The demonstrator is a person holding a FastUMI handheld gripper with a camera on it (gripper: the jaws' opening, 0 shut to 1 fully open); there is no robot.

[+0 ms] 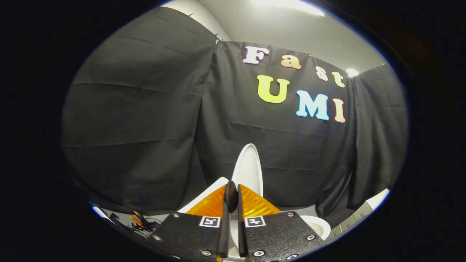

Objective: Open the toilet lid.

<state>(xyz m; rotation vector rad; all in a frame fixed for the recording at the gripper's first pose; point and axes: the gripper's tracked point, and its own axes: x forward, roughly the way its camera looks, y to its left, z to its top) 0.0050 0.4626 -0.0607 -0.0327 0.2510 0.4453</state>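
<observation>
One toilet lid [249,168] stands raised, close to upright, just beyond the tips of the tongs [232,196]. It shows as a tall white oval seen nearly edge-on, its pale inner face turned a little toward the right, and its top reaches up in front of the dark cloth wall [145,120]. The lower end of the lid drops behind the fingers, so the hinge is hidden.

The two fingers [213,207] lie almost together, with only a thin slit between them. A dark rounded piece sits right at their tips, and whether it belongs to the tongs or is something pinched there cannot be told. The lid's lower edge looks to run down into the slit, yet it is not clear that the fingers press on it. So the tongs are nearly closed, and what they hold, if anything, cannot be told.

Beside the fingers on the right, a curved white part of the toilet bowl [320,225] shows low down, with a shaded hollow inside its rim. On the left of the fingers a flat white edge [204,196] slants away, touching or just behind the left finger.

Farther left, low by the floor, lies a small tangle of dark cables and clips [140,222]. Above the cloth wall runs a pale ceiling [276,25] with a bright strip light [291,5] and a small round light [351,72] to its right.
</observation>
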